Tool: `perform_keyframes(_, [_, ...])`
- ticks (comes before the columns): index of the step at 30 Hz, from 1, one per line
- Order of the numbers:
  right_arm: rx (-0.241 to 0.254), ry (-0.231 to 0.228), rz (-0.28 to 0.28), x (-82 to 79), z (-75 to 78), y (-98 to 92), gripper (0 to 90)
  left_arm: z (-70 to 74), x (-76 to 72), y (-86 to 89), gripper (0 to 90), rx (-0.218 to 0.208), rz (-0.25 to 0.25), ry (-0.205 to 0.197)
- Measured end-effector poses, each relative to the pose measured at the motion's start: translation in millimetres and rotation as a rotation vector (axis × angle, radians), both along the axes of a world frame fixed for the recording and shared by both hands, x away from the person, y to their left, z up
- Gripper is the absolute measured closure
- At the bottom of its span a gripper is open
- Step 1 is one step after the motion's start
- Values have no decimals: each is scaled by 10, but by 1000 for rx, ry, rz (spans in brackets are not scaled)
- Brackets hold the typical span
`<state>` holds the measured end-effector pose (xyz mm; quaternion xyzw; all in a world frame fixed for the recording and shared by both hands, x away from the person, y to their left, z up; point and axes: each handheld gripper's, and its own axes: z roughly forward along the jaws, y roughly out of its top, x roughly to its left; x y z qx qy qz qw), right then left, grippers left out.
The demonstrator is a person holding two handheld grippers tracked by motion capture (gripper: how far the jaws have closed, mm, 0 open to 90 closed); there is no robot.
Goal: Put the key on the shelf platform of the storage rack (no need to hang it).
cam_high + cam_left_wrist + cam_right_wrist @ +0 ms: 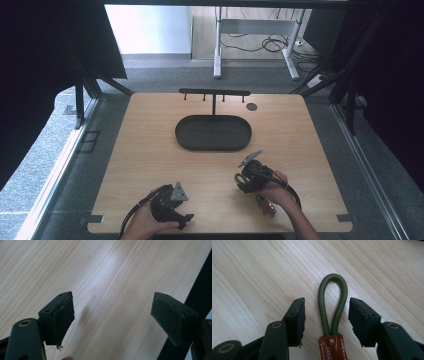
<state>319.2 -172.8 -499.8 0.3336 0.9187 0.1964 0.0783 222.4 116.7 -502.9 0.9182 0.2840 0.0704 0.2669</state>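
Right tongs [327, 315] part open, jaws either side of green cord loop [332, 302], pads clear of it. Loop flat on worktop [150, 145] near its front edge; brown leather tab [332, 347] at near end, rounded bend pointing away, long axis in line with the jaws. Left tongs [112, 320] wide open over bare wood, well apart. Farther back: dark oval tray [213, 133], then black peg rack [214, 93] behind it; nothing lies between loop and tray

We see the brown leather tab [332, 347] of the green cord loop [332, 302] cut off by the bottom edge. Its stamped lettering is too partial to read.
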Motion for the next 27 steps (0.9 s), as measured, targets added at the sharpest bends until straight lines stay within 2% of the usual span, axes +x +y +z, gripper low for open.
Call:
perform_keyframes(10, [-32, 30, -18, 101, -75, 10, 510, 3, 1, 6, 191, -1, 0, -1])
perform_keyframes(14, [-23, 37, -27, 128, -69, -9, 610, 6, -4, 1, 191, -3, -1, -1])
perform_keyframes(15, [-23, 37, -27, 128, -69, -9, 610, 6, -4, 1, 191, -3, -1, -1])
perform_keyframes(18, [-16, 57, -43, 152, -57, -36, 694, 9, -5, 3, 191, -3, 0, -2])
perform_keyframes(21, [12, 72, -39, 164, -44, -65, 741, 11, -1, 10, 191, -3, 2, -3])
perform_keyframes(27, [45, 47, -43, 151, 90, -139, 836, 14, 3, 14, 191, -2, -1, -6])
